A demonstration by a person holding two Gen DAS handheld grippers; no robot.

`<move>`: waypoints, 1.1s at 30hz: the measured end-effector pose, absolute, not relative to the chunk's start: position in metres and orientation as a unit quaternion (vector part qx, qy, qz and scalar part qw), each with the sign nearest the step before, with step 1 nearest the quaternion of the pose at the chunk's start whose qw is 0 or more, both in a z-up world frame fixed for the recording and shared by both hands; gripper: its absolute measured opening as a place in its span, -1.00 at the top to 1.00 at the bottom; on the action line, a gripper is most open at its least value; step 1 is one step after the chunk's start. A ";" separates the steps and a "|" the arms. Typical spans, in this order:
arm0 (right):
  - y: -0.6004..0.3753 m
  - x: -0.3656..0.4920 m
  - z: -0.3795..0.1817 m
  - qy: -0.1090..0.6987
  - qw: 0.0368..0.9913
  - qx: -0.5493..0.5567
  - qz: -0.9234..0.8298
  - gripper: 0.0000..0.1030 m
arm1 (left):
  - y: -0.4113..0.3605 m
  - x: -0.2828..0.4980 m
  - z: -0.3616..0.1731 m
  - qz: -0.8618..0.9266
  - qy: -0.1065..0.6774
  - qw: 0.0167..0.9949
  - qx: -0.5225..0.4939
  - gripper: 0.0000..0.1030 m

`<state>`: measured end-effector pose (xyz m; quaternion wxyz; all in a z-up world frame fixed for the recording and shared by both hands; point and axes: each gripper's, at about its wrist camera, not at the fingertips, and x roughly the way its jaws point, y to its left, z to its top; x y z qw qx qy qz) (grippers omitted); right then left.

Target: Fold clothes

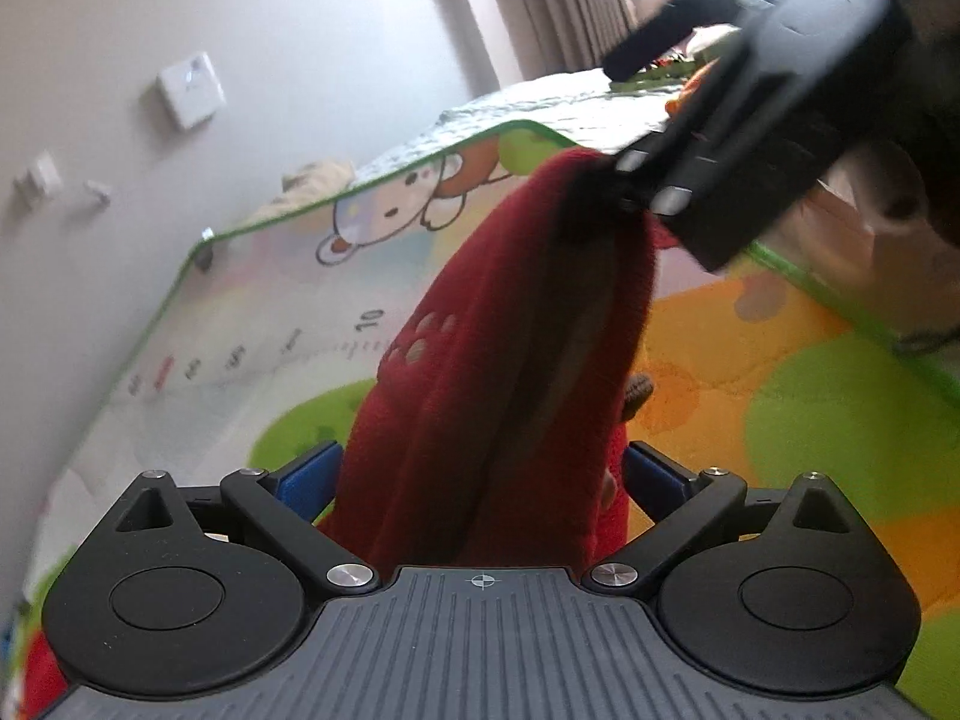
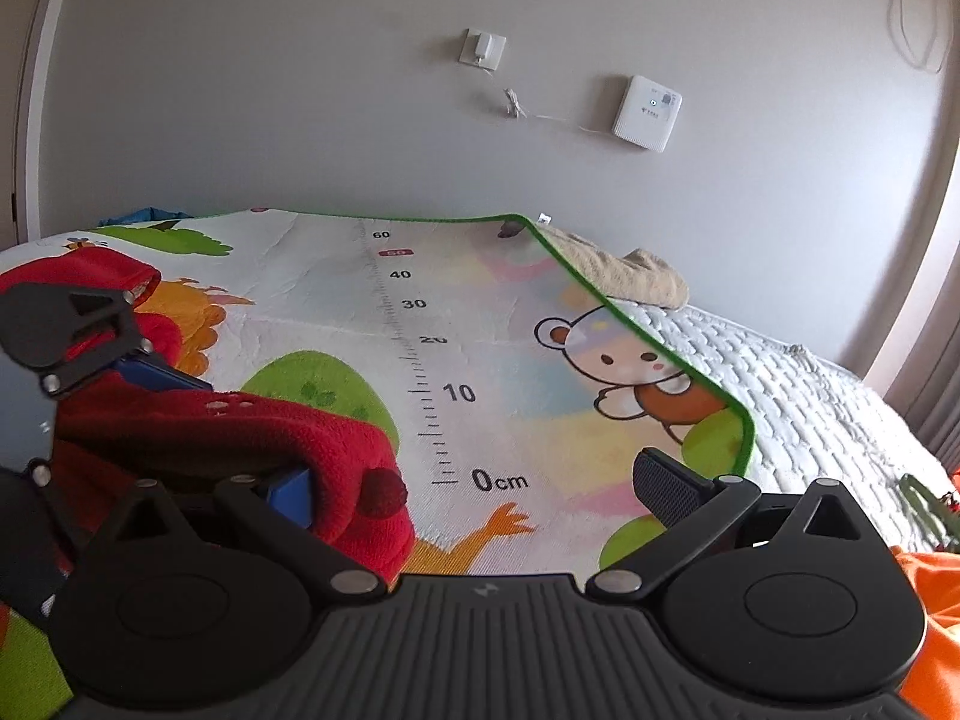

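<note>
Hanging between both grippers: red fleece garment (image 1: 498,360), lifted over the mat (image 1: 750,372) near its middle. Left gripper (image 1: 480,468) jaws wide, cloth draped between. Right gripper (image 2: 474,498) jaws wide, one finger (image 2: 291,495) under fleece. Soft, light, floppy; grip hems or corners.

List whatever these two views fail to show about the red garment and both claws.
- Left wrist view: the red garment fills the gap of the left claw and covers its tips, so its grip is unreadable.
- Left wrist view: the right claw is blurred where it meets the garment, so contact is unclear.
- Right wrist view: the orange cloth is cut off by the frame edge and the claw body.
</note>
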<state>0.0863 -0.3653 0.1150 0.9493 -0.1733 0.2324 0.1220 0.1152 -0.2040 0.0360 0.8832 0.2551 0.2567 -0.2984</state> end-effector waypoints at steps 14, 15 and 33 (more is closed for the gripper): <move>-0.418 0.063 0.135 0.240 0.950 0.017 0.200 -1.00 | -0.200 0.121 0.035 -0.311 0.279 0.879 0.228 0.02; -0.429 0.066 0.135 0.249 0.946 0.061 0.200 -1.00 | -0.200 0.122 0.035 -0.312 0.280 0.879 0.227 0.04; -0.376 0.141 0.062 0.365 0.916 0.022 0.167 -0.12 | -0.190 0.120 0.046 -0.330 0.295 0.877 0.188 0.12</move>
